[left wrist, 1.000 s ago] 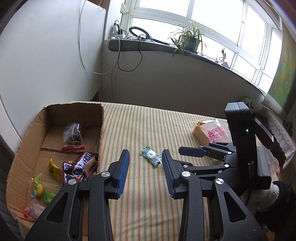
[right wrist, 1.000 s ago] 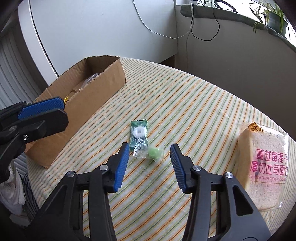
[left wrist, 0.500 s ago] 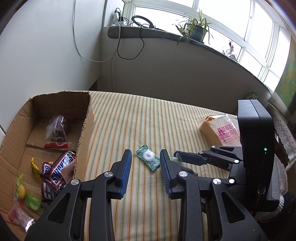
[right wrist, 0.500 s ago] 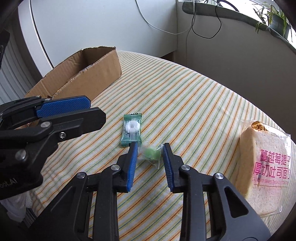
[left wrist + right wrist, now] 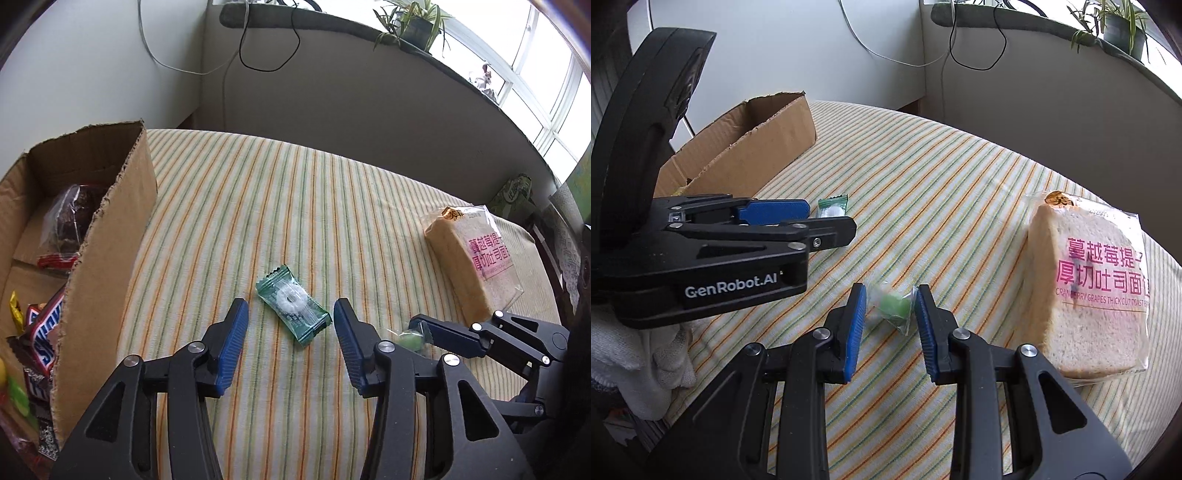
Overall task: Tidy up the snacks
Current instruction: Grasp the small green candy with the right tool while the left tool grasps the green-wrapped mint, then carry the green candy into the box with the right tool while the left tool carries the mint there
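A dark green wrapped candy [image 5: 292,304] with a white ring inside lies on the striped tablecloth, between the open fingers of my left gripper [image 5: 290,314]; it also shows in the right wrist view [image 5: 832,208]. My right gripper [image 5: 889,300] is shut on a small green candy in clear wrap [image 5: 894,306], also seen in the left wrist view [image 5: 413,340]. A cardboard box [image 5: 107,236] at the left holds several snacks, among them Snickers bars [image 5: 42,332]. A bagged bread loaf [image 5: 1089,291] lies at the right.
The table is covered by a striped cloth [image 5: 295,206]. A grey window ledge [image 5: 369,33] with a potted plant [image 5: 417,22] and cables runs behind. A white wall stands beyond the box. A chair [image 5: 554,229] stands at the right edge.
My right gripper closed around the small green candy. My left gripper moved forward and lower, so the dark green candy now sits between its open fingers.
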Demonstrator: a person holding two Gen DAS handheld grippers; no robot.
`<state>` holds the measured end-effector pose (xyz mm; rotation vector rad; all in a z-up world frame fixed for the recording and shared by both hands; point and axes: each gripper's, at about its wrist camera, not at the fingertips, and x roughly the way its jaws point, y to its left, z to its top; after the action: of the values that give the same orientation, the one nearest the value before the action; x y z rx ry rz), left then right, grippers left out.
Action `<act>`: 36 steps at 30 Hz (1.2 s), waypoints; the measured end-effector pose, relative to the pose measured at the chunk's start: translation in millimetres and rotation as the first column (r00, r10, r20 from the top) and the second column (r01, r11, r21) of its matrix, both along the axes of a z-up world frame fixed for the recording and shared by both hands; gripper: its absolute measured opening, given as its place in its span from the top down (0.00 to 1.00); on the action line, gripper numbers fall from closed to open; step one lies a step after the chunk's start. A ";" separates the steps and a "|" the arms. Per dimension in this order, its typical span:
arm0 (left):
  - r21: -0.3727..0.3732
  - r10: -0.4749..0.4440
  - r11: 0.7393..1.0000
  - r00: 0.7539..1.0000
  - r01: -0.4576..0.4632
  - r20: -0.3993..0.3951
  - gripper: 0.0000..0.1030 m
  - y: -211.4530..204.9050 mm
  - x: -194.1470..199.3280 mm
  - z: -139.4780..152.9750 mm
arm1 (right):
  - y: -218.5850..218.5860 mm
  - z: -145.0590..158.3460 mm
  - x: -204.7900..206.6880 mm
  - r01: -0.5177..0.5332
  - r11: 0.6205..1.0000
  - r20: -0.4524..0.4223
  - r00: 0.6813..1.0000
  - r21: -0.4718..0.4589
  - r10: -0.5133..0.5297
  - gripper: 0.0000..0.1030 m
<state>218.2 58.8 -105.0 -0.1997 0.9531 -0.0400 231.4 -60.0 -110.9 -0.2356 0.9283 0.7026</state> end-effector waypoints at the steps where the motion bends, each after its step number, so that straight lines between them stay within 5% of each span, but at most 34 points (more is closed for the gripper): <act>1: 0.011 0.002 1.000 1.000 -0.002 0.001 0.54 -1.6 2.1 -0.5 | 0.0 0.2 -0.5 0.000 1.000 0.000 1.000 0.002 0.000 0.72; 13: 0.134 -0.050 0.990 0.999 0.047 0.020 0.63 -28.4 4.8 -3.5 | 0.0 0.5 -2.0 0.003 1.000 -0.003 1.000 0.008 -0.003 0.72; 36: 0.130 -0.094 0.988 0.988 0.079 0.119 0.65 -26.2 -51.6 33.1 | -16.6 9.3 -33.6 0.048 0.998 -0.012 0.999 0.030 -0.048 0.74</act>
<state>166.7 32.6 -71.9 -0.0393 0.8356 -0.0721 197.8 -76.6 -101.6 -0.1825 0.9303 0.6734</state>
